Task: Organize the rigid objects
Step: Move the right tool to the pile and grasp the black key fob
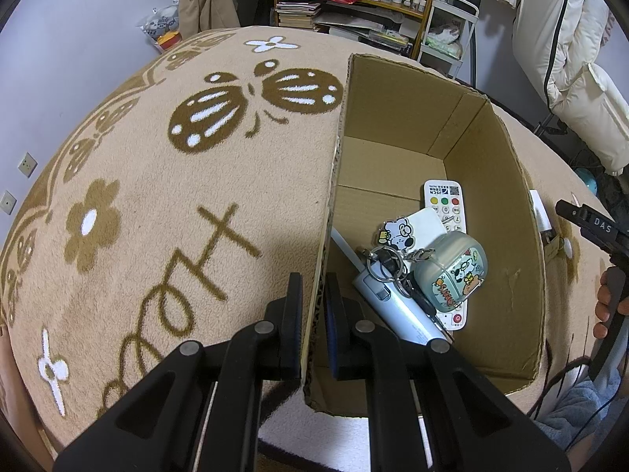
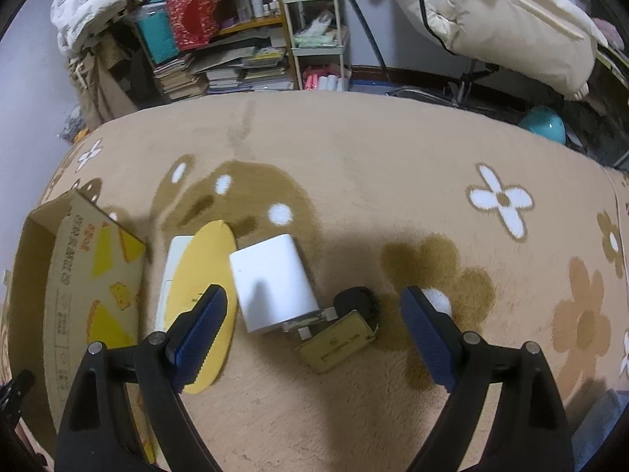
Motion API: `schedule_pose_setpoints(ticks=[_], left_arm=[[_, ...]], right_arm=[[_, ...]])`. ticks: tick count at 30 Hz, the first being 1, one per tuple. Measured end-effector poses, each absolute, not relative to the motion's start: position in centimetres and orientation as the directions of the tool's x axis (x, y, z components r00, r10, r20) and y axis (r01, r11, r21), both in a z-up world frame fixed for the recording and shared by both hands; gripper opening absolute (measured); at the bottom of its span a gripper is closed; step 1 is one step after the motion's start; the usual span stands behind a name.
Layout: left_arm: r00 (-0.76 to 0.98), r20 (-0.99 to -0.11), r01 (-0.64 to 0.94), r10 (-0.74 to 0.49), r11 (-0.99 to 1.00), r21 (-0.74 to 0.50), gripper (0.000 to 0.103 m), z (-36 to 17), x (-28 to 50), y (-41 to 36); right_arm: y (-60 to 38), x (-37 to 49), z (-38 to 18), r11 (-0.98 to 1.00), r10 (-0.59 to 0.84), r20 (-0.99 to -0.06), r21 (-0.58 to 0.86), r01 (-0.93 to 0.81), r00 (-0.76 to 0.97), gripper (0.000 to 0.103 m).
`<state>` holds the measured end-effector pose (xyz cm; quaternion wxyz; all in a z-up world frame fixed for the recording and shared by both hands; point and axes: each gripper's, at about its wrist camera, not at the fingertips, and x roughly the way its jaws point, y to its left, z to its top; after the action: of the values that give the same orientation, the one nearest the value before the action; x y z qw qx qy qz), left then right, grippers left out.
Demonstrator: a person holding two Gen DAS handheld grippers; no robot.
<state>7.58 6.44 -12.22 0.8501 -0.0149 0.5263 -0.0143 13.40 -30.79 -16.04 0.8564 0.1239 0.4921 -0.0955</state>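
Observation:
My left gripper (image 1: 314, 306) is shut on the left wall of an open cardboard box (image 1: 334, 181), one finger outside and one inside. In the box lie a white remote (image 1: 444, 200), a pale green earbud case (image 1: 452, 271), a cartoon dog keychain (image 1: 399, 234), a key ring and a light blue flat device (image 1: 397, 306). My right gripper (image 2: 314, 330) is open and empty, low over the carpet. Between its fingers lie a white charger block (image 2: 273, 283), a black car key (image 2: 355, 303) and a brass tag (image 2: 338, 344). A yellow oval card (image 2: 204, 275) lies under the left finger, over a white flat item (image 2: 173, 259).
The box also shows at the left of the right wrist view (image 2: 78, 275). A beige flower-patterned carpet (image 1: 157, 196) covers the floor. A bookshelf (image 2: 220, 39), a white cart (image 2: 318, 35) and a padded coat (image 2: 491, 19) stand beyond its far edge.

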Motion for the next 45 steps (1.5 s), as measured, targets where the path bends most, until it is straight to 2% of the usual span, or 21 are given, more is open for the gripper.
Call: schedule_pose_setpoints(ticks=[16, 19, 33, 36, 41, 44, 45], left_arm=[[0.446, -0.894, 0.007, -0.040, 0.999, -0.041, 0.011, -12.2, 7.6, 6.4], [0.446, -0.894, 0.008, -0.036, 0.999, -0.037, 0.011, -12.2, 7.6, 6.4], [0.446, -0.894, 0.010, -0.032, 0.999, -0.031, 0.011, -12.1, 7.5, 6.3], [0.446, -0.895, 0.010, -0.033, 0.999, -0.032, 0.011, -12.1, 7.5, 6.3], [0.446, -0.895, 0.010, -0.032, 0.999, -0.031, 0.011, -12.1, 7.5, 6.3], [0.445, -0.895, 0.009, -0.034, 0.999, -0.033, 0.011, -12.1, 7.5, 6.3], [0.446, -0.895, 0.009, -0.034, 0.999, -0.033, 0.011, -12.1, 7.5, 6.3]], right_arm=[[-33.5, 13.5, -19.0, 0.904, -0.071, -0.897, 0.127, 0.408, 0.437, 0.086], [-33.8, 13.6, -19.1, 0.899, -0.113, -0.895, 0.093, 0.428, 0.432, 0.086], [-35.0, 13.9, -20.5, 0.874, -0.098, -0.920, 0.103, 0.476, 0.379, 0.084], [-34.5, 14.0, -20.8, 0.884, -0.092, -0.931, 0.087, 0.460, 0.353, 0.077], [-33.4, 14.4, -20.9, 0.896, -0.110, -0.939, 0.048, 0.442, 0.326, 0.052], [-32.5, 14.6, -20.7, 0.904, -0.140, -0.940, 0.007, 0.428, 0.311, 0.040], [-32.2, 14.6, -20.6, 0.905, -0.152, -0.939, -0.007, 0.426, 0.308, 0.039]])
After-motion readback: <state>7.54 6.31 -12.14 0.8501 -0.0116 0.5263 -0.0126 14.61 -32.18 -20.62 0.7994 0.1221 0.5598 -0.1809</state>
